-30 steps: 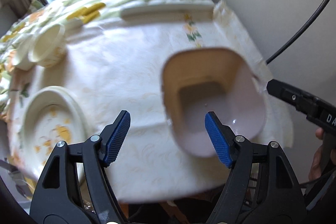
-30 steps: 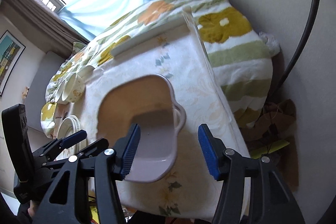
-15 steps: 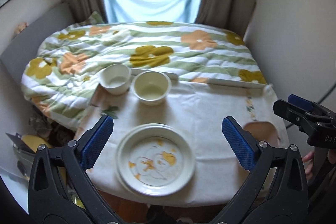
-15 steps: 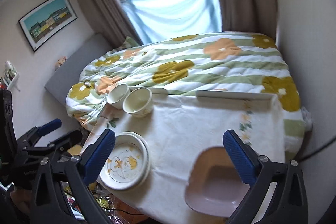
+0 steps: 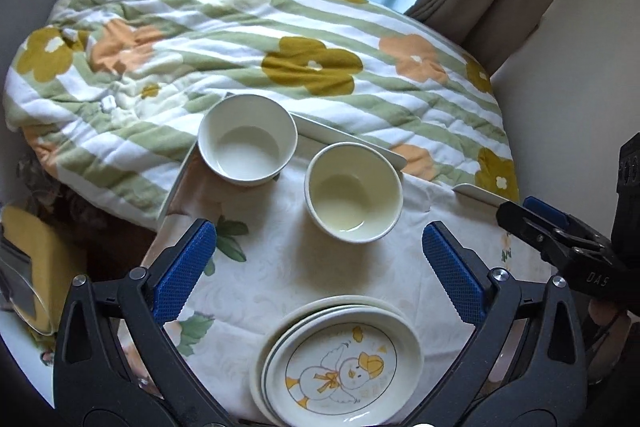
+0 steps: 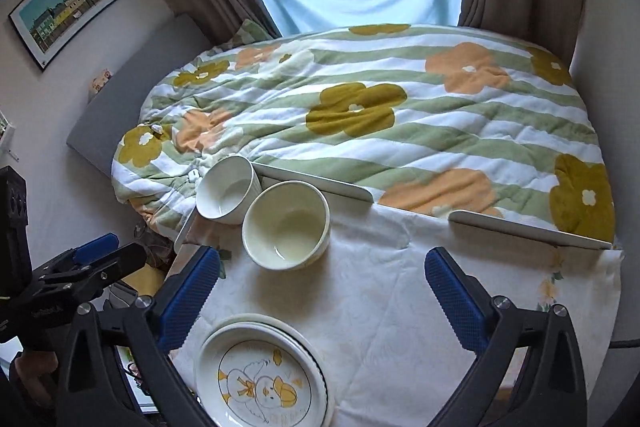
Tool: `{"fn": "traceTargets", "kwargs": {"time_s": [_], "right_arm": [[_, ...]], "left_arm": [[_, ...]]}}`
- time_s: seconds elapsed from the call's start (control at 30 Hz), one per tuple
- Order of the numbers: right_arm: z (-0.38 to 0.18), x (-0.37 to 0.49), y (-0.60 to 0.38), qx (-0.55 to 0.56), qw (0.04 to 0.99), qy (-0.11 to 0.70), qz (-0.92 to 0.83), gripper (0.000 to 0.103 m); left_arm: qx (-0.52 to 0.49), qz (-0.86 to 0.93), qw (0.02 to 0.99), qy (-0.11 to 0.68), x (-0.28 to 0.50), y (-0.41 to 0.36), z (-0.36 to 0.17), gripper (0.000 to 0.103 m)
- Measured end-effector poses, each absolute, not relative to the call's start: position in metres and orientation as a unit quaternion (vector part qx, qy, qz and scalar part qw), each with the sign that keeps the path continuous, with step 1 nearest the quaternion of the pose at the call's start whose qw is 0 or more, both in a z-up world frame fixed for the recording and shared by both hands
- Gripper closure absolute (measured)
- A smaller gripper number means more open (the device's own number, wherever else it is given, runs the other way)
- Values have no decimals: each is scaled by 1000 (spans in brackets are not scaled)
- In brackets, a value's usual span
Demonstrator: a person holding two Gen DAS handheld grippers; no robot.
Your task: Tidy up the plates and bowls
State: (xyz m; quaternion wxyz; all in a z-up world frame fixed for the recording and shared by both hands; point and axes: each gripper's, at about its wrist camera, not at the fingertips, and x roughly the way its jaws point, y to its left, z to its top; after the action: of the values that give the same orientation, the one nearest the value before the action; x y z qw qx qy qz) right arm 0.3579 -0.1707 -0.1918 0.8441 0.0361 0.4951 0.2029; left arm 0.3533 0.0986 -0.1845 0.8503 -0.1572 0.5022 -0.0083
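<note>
Ahead of my left gripper (image 5: 318, 273) stood two empty bowls, white bowl (image 5: 247, 139) and cream bowl (image 5: 354, 197); the plate stack (image 5: 340, 359) lay beneath its jaws. Both grippers, the right gripper (image 6: 322, 295) too, had just spread fully, holding nothing. The pink dish seen earlier was gone from view. Bare tablecloth (image 6: 400, 299) lay rightward to the table's edge.

Left hand-held gripper (image 5: 318, 269): black plastic clamp frame w/ triangular cut-outs, silver screws at the joints, blue knurled pads (image 5: 182, 275). Right hand-held gripper (image 6: 322, 295) same build; white "DAS" lettering on its black body, seen beside the left one.
</note>
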Motion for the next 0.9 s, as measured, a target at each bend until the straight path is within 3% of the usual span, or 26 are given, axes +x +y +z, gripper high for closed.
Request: {"fn": "traceTargets", "kwargs": {"time_s": [0.1, 0.37, 0.5, 0.57, 0.73, 0.83, 0.9], "right_arm": [[-221, 384, -156, 38, 832, 519, 192, 3], [-289, 419, -131, 61, 789, 585, 176, 45], [-306, 424, -127, 77, 777, 601, 174, 67], [-311, 426, -123, 82, 773, 605, 173, 70], [-320, 427, -115, 83, 770, 610, 168, 81], [-323, 427, -115, 77, 774, 609, 154, 90], [-324, 428, -118, 82, 774, 610, 153, 91]], "left_arm": [[-165, -26, 829, 534, 382, 103, -216, 7], [-168, -68, 782, 596, 433, 93, -293, 51], [-162, -81, 774, 606, 443, 88, -309, 63], [-163, -85, 770, 611, 448, 89, -315, 78], [-146, -81, 772, 613, 452, 89, -323, 89], [-144, -83, 774, 610, 452, 91, -324, 90], [-136, -81, 777, 609, 451, 89, -323, 90]]}}
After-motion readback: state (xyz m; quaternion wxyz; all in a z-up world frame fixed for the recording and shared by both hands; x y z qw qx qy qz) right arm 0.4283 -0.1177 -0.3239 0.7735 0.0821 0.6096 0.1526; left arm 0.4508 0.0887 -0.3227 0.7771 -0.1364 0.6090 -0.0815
